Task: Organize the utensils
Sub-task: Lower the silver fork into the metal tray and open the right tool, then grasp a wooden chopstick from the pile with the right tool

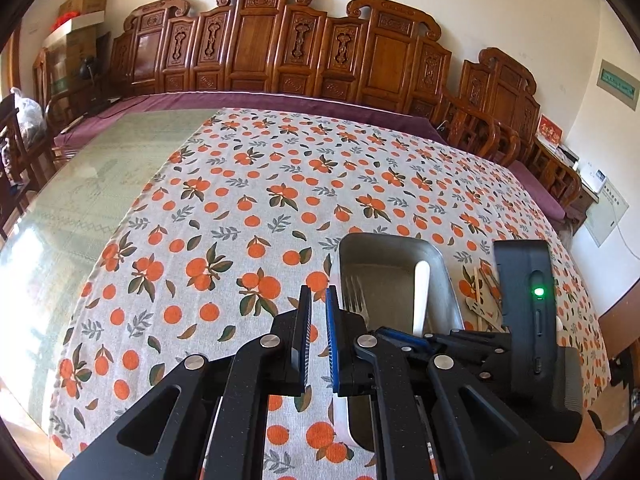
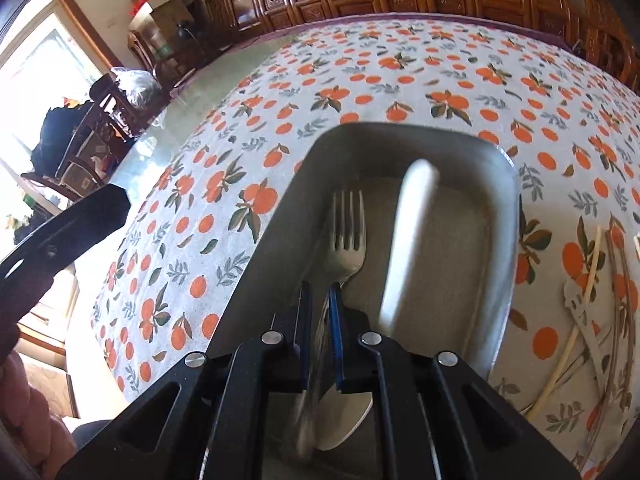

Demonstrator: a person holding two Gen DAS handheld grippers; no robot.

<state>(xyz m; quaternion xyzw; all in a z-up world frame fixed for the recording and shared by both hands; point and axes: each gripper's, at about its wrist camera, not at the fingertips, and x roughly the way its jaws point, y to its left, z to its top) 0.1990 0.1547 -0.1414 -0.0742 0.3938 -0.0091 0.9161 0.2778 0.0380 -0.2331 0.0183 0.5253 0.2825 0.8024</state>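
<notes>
A metal tray (image 2: 400, 130) lies on the orange-print tablecloth and holds a steel fork (image 2: 348, 232) and a white spoon (image 2: 412, 208). My right gripper (image 2: 319, 288) points down into the tray, its jaws a narrow gap apart. The fork's handle runs between the pads and looks blurred and loose, while its tines rest on the tray floor. The spoon is blurred too. In the left wrist view my left gripper (image 1: 319, 292) hovers over the cloth just left of the tray (image 1: 384, 240), shut with nothing in it. The fork (image 1: 354, 296) and spoon (image 1: 421, 296) show there too.
Chopsticks and flat wooden utensils (image 2: 588, 280) lie on the cloth right of the tray. The right gripper's black body (image 1: 524, 300) stands beside the tray. A bare glass tabletop (image 1: 80, 200) lies left of the cloth. Carved wooden benches (image 1: 260, 48) line the wall behind.
</notes>
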